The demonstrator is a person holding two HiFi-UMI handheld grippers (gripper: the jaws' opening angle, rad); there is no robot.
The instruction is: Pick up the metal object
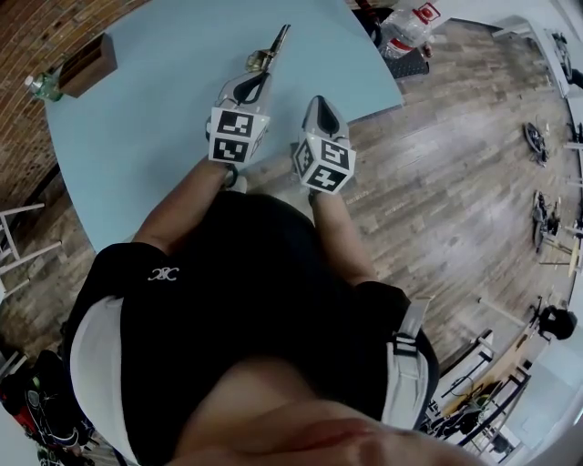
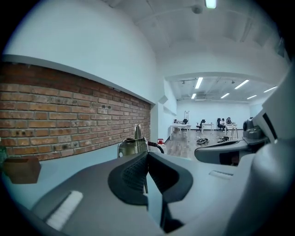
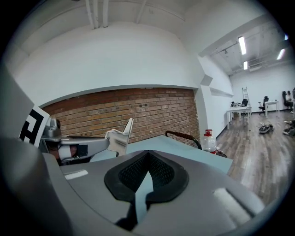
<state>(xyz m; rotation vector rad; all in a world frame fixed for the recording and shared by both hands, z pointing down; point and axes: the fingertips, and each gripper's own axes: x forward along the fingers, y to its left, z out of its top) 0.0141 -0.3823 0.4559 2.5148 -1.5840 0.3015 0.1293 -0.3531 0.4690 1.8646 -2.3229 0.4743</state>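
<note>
Person stands at the near edge of a pale blue table (image 1: 155, 136), one tool in each hand, both held out over that edge. Left gripper (image 1: 258, 75) points away from the body and toward the table's far side. Its own view shows the jaws pressed together on the metal object (image 2: 133, 144), a thin strip of it caught between the dark ribbed pads (image 2: 131, 173). The object's silvery body stands up past the jaw tips and ends in a narrow upright point. From above, that same piece runs on beyond the tips as a slim, pale bar over the tabletop. Cannot tell whether it touches the surface. Right gripper (image 1: 319, 105) sits just beside the left, a little nearer the body, the two marker cubes side by side. Its jaws are closed tip to tip with nothing between them, only blue table showing in the slot beneath. From the right gripper view the left tool reaches in from the left, level, with the metal piece at its end as a flat bright plate with a tall corner. On the far left corner of the table is a brown wooden box (image 1: 88, 64), with a green-capped bottle (image 1: 41, 87) just beside it. A clear bottle with a red cap (image 1: 407, 27) stands beyond the table's right side, over the plank floor (image 1: 455, 182). Brick wall (image 2: 69, 115) runs along behind the table.
</note>
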